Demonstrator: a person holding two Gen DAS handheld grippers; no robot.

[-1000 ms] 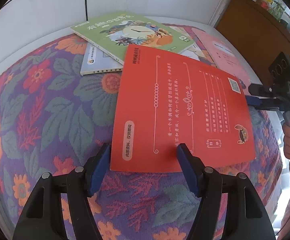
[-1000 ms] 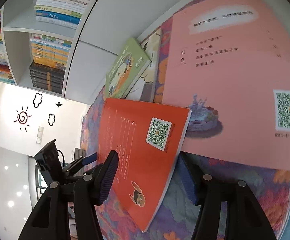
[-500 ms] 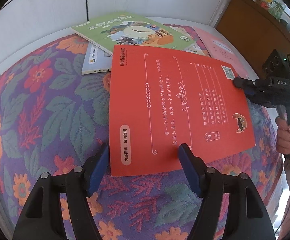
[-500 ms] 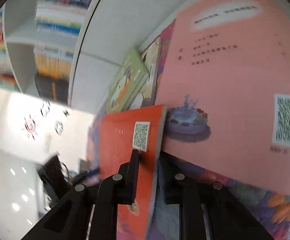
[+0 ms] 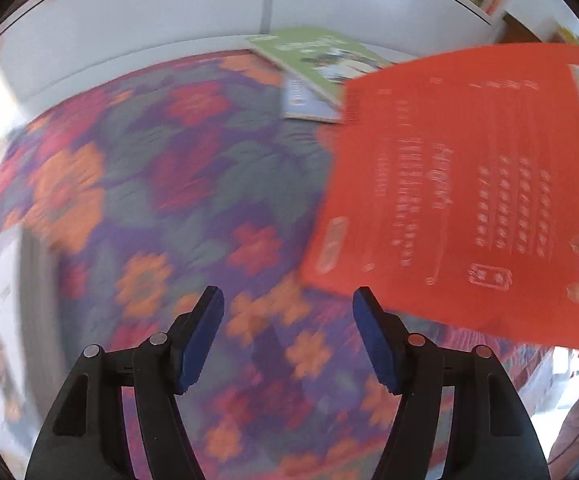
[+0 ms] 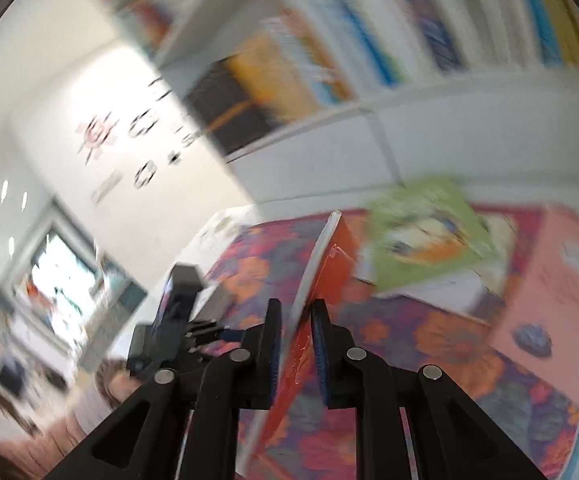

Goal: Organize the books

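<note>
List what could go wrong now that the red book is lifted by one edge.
1. The right gripper pinches the red book only at its edge, so it may sag or slip out.
2. The swinging book could clip the green book beside it.
3. The left gripper is open and gives no support.

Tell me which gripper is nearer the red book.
Right. The right gripper is shut on the red book's edge, holding it lifted above the floral cloth. The left gripper is open beside the book's lower corner, not touching it.

Red book (image 5: 469,200) tilted above the cloth; green book (image 5: 321,60) lying flat.
</note>
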